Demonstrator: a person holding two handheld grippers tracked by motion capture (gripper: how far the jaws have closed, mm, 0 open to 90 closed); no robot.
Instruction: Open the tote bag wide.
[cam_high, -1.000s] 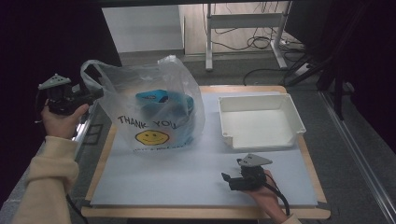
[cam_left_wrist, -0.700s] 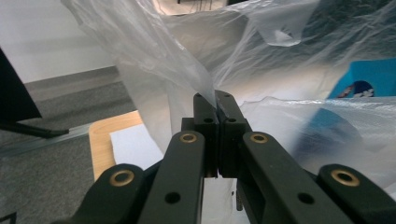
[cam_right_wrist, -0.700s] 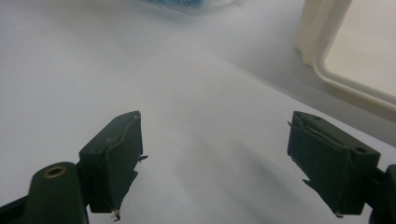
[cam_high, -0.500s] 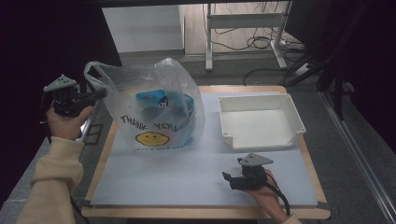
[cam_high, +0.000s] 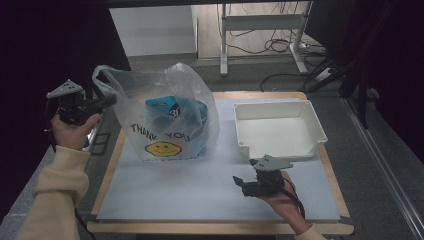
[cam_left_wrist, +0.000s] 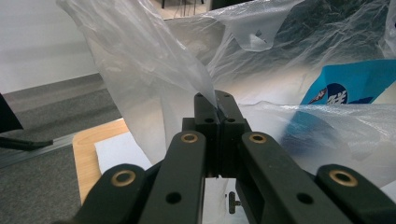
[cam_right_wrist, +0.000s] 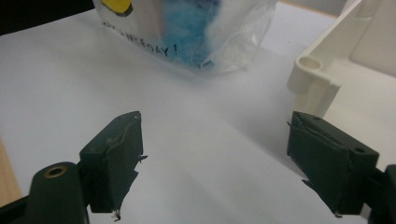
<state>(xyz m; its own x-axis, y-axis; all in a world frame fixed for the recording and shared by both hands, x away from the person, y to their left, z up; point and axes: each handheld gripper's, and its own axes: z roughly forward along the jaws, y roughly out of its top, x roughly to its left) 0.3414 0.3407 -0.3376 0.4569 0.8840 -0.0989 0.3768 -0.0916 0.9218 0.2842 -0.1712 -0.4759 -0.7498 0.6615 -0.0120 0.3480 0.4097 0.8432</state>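
Note:
A clear plastic bag (cam_high: 170, 130) printed "THANK YOU" with a yellow smiley stands on the left of the white mat (cam_high: 190, 195), and a blue packet (cam_high: 167, 107) lies inside it. My left gripper (cam_high: 111, 100), held up at the bag's left side, is shut on the bag's handle. In the left gripper view the jaws meet at the gripper (cam_left_wrist: 217, 105) with a fold of the bag (cam_left_wrist: 154, 79) pinched between them, the blue packet (cam_left_wrist: 350, 84) behind. My right gripper (cam_high: 239, 184) hovers low over the mat's front right. Its jaws stand wide open and empty at the gripper (cam_right_wrist: 215, 154), pointing toward the bag (cam_right_wrist: 196, 42).
A white plastic tray (cam_high: 310, 112) sits at the back right of the mat, its corner (cam_right_wrist: 313, 74) close to my right gripper. The mat lies on a wooden board (cam_high: 110, 170). A table frame and cables (cam_high: 260, 45) stand on the floor beyond.
The left gripper's jaws have closed on the bag's handle. The right gripper has lifted a little off the mat.

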